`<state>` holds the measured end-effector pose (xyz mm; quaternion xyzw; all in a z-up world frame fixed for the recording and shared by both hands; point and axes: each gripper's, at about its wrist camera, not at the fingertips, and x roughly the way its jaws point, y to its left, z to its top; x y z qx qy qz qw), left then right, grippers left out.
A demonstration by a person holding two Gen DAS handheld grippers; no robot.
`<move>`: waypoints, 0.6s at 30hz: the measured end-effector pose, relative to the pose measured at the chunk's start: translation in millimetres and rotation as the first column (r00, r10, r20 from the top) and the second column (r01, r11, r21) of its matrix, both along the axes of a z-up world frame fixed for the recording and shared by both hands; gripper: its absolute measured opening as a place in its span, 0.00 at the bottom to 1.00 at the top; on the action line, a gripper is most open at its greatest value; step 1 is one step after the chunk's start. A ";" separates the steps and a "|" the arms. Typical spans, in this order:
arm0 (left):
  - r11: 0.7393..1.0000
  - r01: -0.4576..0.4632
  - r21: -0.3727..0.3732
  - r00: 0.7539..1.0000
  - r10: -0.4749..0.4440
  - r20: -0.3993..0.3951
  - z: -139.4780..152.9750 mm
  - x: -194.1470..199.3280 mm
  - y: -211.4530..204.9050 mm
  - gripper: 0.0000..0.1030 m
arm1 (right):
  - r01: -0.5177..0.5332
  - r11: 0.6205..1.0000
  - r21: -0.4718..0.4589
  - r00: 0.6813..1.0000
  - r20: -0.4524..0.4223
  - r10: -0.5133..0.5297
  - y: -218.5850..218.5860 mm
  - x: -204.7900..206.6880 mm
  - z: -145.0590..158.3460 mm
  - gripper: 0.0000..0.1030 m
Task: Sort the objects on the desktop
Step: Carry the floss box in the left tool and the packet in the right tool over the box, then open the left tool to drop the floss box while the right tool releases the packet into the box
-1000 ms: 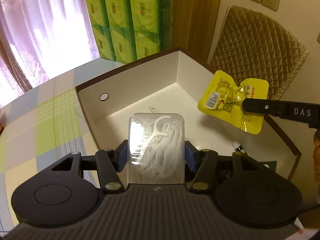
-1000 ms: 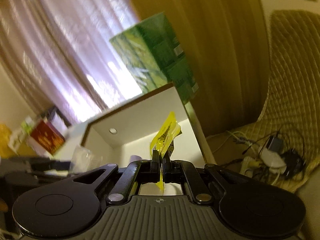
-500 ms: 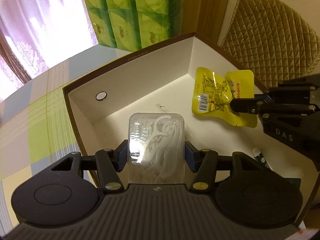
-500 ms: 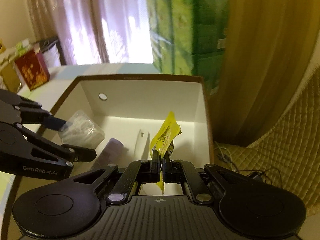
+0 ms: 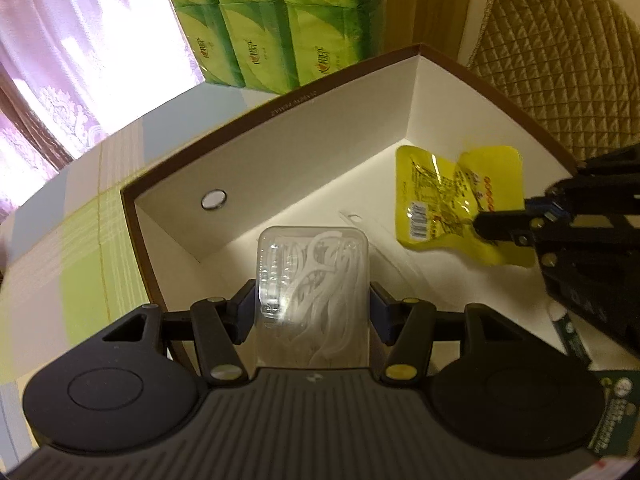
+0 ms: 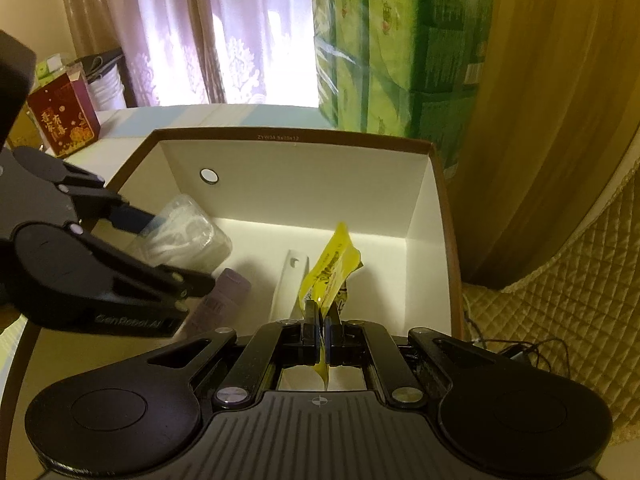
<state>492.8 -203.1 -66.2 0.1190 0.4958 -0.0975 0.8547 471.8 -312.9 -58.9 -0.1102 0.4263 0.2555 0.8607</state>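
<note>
My left gripper (image 5: 312, 300) is shut on a clear plastic box of white floss picks (image 5: 314, 276), held over the inside of a brown-rimmed white cardboard box (image 5: 280, 160). My right gripper (image 6: 322, 330) is shut on the edge of a crinkled yellow snack packet (image 6: 332, 268), hanging above the same box (image 6: 320, 184). In the left wrist view the yellow packet (image 5: 444, 204) sits at the right with the right gripper (image 5: 488, 226) pinching it. In the right wrist view the left gripper (image 6: 160, 248) and floss box (image 6: 184, 228) show at the left.
Inside the box lie a purple tube (image 6: 224, 296), a flat white card (image 6: 290, 280) and a green-labelled item (image 5: 576, 344). Stacked green tissue packs (image 5: 272, 24) stand behind the box. A red carton (image 6: 64, 120) sits far left. A quilted cushion (image 5: 560, 52) and cables (image 6: 520, 352) lie right.
Both grippers have come down and forward over the box, so its interior fills more of each view. The right gripper rolled upright with the packet. Both grips are unchanged.
</note>
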 end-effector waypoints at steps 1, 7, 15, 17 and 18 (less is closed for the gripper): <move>1.000 -0.001 0.008 1.000 0.001 0.003 -0.5 2.4 -0.6 0.51 | 0.002 1.000 -0.001 1.000 -0.001 -0.002 0.0 0.7 -0.6 0.00; 1.000 -0.005 0.016 1.000 0.004 0.020 -0.5 10.0 1.0 0.56 | -0.015 1.000 0.000 1.000 0.001 0.015 0.5 1.1 -1.9 0.00; 1.000 0.006 0.019 1.000 -0.007 0.024 0.0 8.1 2.0 0.67 | -0.040 0.999 0.012 0.999 0.015 0.040 -2.0 -5.1 -1.4 0.37; 1.000 0.007 0.017 1.000 -0.007 0.024 0.7 8.5 2.0 0.71 | -0.052 0.999 0.009 0.998 0.032 0.051 0.3 -10.3 0.4 0.48; 1.000 0.006 0.015 1.000 -0.007 0.026 1.4 7.6 2.4 0.74 | -0.054 0.999 0.001 0.998 0.041 0.054 1.5 -12.5 1.3 0.52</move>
